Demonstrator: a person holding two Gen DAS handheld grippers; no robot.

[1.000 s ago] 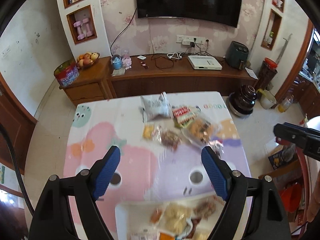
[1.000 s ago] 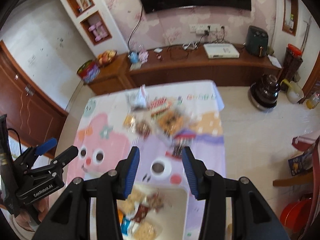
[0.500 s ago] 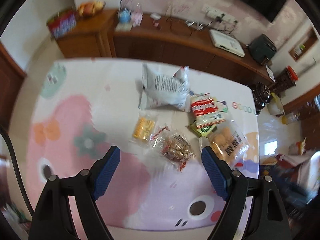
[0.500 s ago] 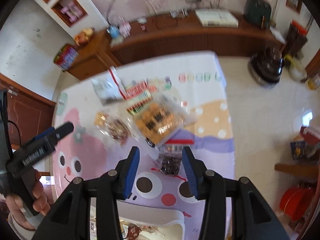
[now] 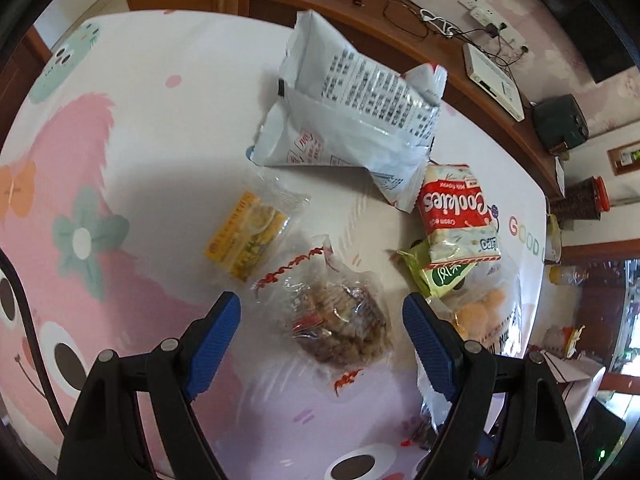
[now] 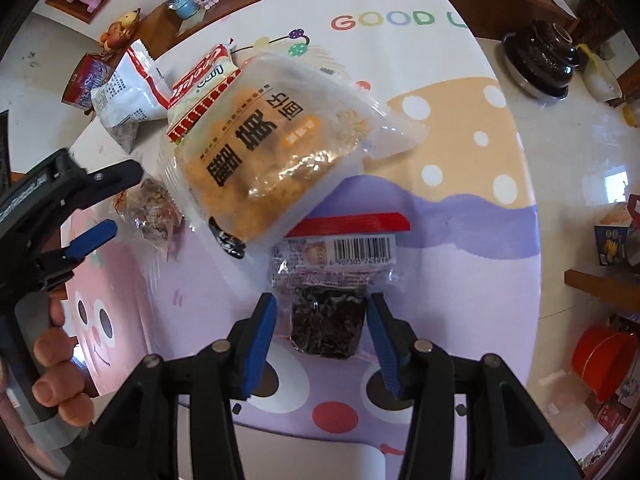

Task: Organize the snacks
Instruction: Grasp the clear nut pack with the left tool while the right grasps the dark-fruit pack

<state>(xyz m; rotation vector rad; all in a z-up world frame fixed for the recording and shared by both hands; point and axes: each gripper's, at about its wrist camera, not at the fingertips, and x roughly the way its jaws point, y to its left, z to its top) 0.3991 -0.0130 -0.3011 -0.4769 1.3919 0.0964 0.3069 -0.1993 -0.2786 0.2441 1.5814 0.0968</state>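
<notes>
Closing on crinkly film was the risk: the right gripper (image 6: 320, 326) could pinch only the wrapper edge of the small clear packet of dark dried fruit with a red header (image 6: 330, 300), which might slip out. Its blue pads stood moderately open on both sides of that packet, holding nothing. The left gripper (image 5: 320, 332) was wide open and empty, with the clear bag of brown nut clusters (image 5: 336, 328) between its fingers.

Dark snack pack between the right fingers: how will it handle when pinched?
The dark snack pack lies flat in thin clear film, so it will probably flex and crinkle. It looks small and light. Glossy wrap may slip between the right gripper fingers; its barcode end will likely droop.
</notes>
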